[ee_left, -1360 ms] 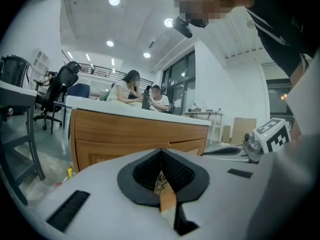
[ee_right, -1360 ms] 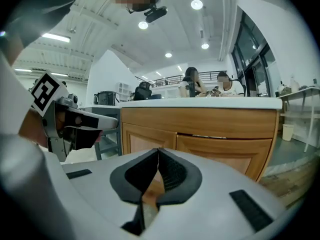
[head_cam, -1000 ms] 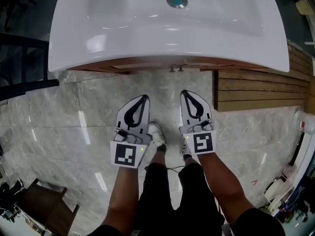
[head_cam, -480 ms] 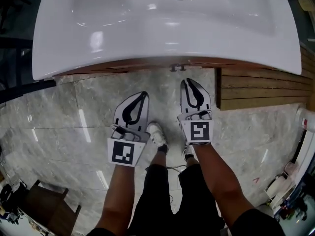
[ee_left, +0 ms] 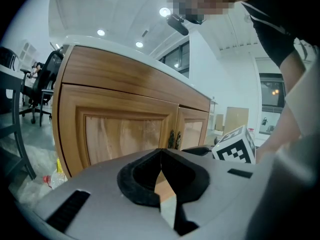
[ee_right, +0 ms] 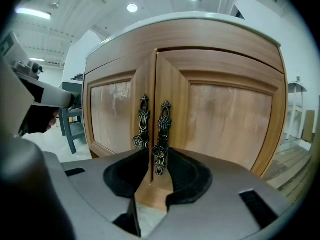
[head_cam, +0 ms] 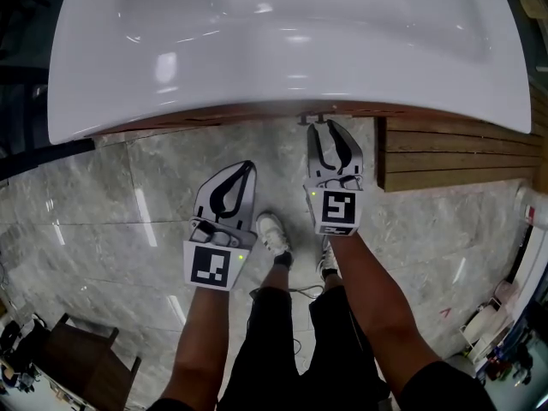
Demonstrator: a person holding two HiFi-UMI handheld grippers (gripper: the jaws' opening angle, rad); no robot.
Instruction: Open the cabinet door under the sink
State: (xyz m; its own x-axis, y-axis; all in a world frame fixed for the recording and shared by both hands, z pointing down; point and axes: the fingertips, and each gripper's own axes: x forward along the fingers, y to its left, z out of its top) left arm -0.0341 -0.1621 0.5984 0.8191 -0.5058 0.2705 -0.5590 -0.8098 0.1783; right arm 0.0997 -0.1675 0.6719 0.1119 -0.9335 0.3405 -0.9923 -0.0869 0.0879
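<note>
One sink is seen above a wooden cabinet with two doors, the left door and the right door, and both are shut. Two dark handles are fitted side by side at the middle seam, the left handle and the right handle. Two grippers are held before them. The jaws of the right gripper have just been opening and are parted a little, with the right handle's lower end between them, not clamped. The jaws of the left gripper are closed together on nothing.
</note>
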